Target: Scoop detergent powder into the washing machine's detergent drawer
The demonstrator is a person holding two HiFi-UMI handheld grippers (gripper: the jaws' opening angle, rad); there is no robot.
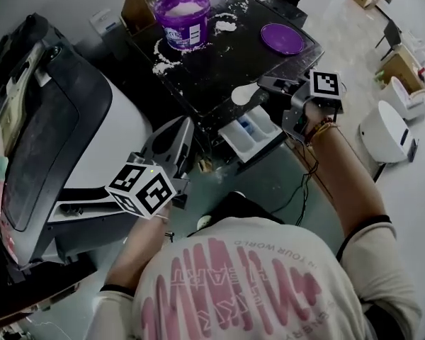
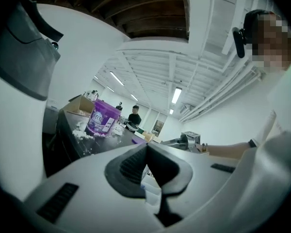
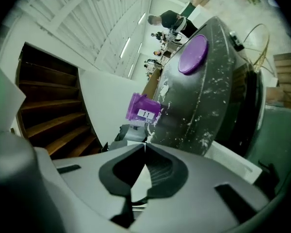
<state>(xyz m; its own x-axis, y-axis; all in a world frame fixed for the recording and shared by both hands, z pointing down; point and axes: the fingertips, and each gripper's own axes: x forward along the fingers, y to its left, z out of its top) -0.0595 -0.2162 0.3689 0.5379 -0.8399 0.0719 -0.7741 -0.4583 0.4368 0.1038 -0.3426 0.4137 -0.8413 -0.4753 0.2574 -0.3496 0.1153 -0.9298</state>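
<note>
Head view, right claw (image 1: pixel 268 85) gripping scoop (image 1: pixel 244 93), near drawer (image 1: pixel 259 136)

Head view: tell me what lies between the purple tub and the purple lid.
In the head view, spilled white powder lies on the dark machine top between the purple tub and the purple lid; otherwise that stretch is bare.
</note>
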